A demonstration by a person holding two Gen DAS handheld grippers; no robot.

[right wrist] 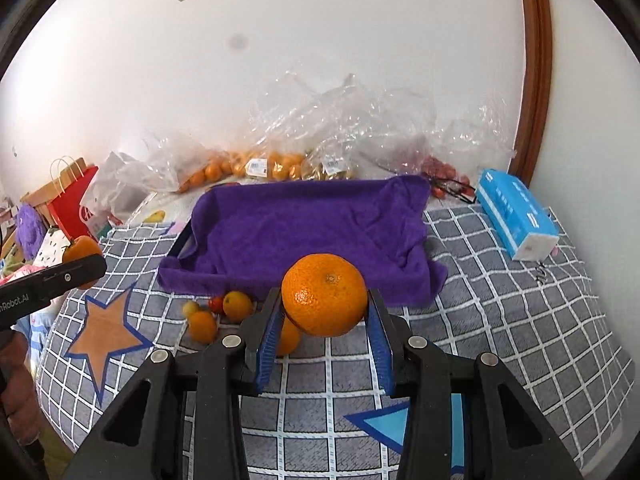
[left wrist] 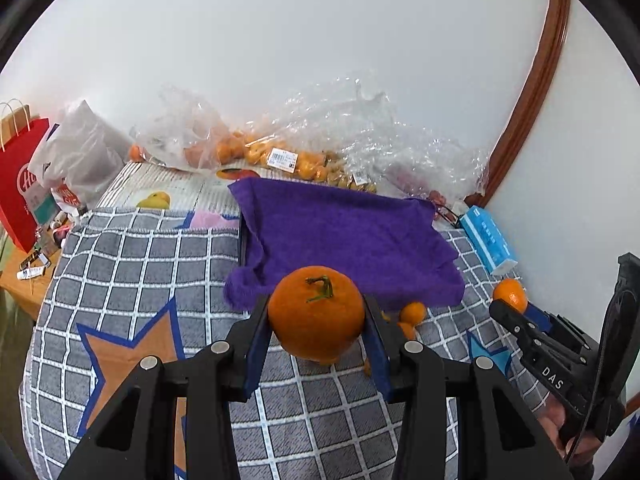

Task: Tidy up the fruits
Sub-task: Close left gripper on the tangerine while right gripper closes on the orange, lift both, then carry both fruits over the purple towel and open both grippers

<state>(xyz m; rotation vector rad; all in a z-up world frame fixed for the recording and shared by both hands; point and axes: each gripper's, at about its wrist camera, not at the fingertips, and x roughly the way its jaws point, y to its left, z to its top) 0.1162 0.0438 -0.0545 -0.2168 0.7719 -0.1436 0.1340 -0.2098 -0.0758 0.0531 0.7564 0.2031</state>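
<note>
Both tools are gripping fruit: the left tool (left wrist: 316, 320) is clamping a stemmed orange (left wrist: 316, 312) at lower centre of its view, and the right tool (right wrist: 324, 316) is pinching a second orange (right wrist: 325, 294) likewise. The purple-towelled tray (right wrist: 304, 228) is lying just beyond, mid-frame. I'd be carrying each one over the near rim and lowering it onto the towel before releasing, clear of the loose small fruits (right wrist: 218, 312) lying before the tray.

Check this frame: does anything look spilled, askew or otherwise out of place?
Mildly. A few small fruits lie loose on the checked cloth in front of the tray, not in it. The purple towel lining the tray is rumpled and spills over its near edge. Each gripper holds an orange; nothing looks damaged.
</note>
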